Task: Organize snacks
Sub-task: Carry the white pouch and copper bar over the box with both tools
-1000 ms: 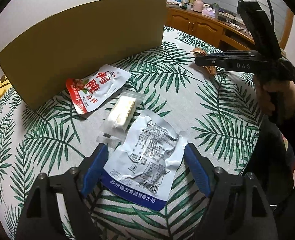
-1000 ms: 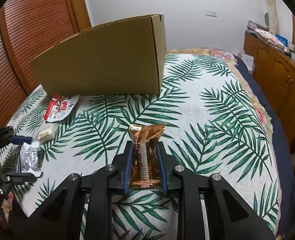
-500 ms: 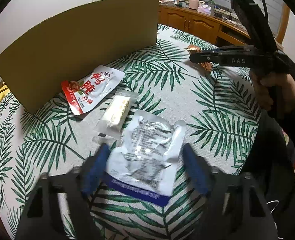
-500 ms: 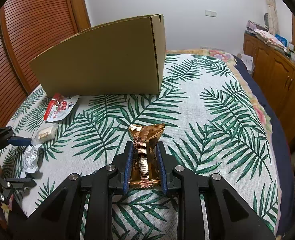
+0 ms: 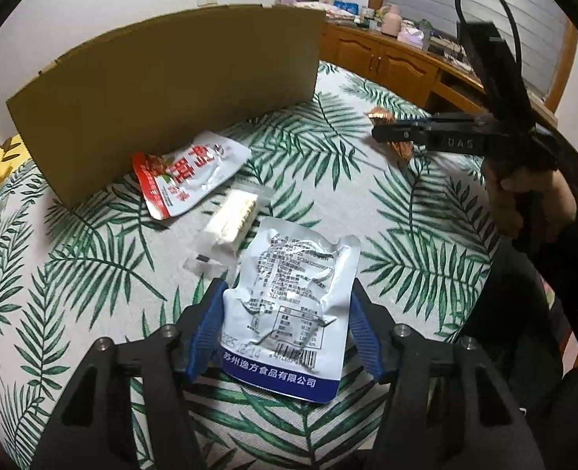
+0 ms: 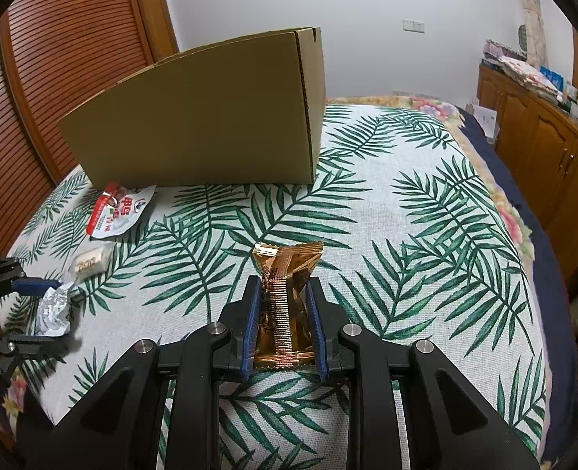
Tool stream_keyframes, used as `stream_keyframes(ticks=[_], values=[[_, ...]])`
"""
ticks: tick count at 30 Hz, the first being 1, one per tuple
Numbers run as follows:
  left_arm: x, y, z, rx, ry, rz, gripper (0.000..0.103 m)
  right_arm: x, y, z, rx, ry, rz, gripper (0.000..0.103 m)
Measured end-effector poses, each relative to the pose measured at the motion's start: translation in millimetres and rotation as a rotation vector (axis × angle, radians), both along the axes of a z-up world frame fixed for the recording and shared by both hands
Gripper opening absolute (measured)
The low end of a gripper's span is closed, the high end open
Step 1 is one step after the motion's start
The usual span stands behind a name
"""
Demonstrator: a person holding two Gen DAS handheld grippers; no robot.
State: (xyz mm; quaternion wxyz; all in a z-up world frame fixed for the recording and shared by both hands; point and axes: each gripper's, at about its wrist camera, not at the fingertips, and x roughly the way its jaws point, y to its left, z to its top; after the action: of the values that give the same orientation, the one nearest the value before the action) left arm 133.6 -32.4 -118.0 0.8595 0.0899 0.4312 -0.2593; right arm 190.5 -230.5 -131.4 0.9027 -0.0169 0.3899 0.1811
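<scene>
Since a second ago, left claw [image 5: 285, 329] has narrowed onto the crinkled silver-white foil snack pouch [image 5: 289, 297], blue pads touching both its edges. Right claw [image 6: 283, 325] stays clamped on the gold foil snack packet [image 6: 285, 293]. Both packs sit on the palm-leaf bedspread [image 6: 406, 235], before the brown cardboard box [image 6: 210, 117].

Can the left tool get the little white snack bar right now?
Probably not right away. The left tool is already pressed on both sides of the silver packet, so it looks full. The white snack bar lies just ahead with nothing on top of it, so letting go first should free the way.
</scene>
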Motion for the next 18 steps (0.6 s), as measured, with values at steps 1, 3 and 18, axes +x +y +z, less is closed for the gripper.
stream_keyframes(ticks=[1,3,18], values=[[-0.2,0.3,2.4,-0.005,-0.008,0.006,0.060,0.0,0.0,0.0,0.000,-0.001,0.000,0.022],[-0.5,0.4,7.7,-0.017,-0.024,0.019,0.060,-0.1,0.1,-0.1,0.001,-0.002,0.001,0.022],[1.0,3.5,67.1,-0.069,-0.171,0.109,0.060,-12.1,-2.2,13.6,-0.012,-0.071,-0.028,0.021]])
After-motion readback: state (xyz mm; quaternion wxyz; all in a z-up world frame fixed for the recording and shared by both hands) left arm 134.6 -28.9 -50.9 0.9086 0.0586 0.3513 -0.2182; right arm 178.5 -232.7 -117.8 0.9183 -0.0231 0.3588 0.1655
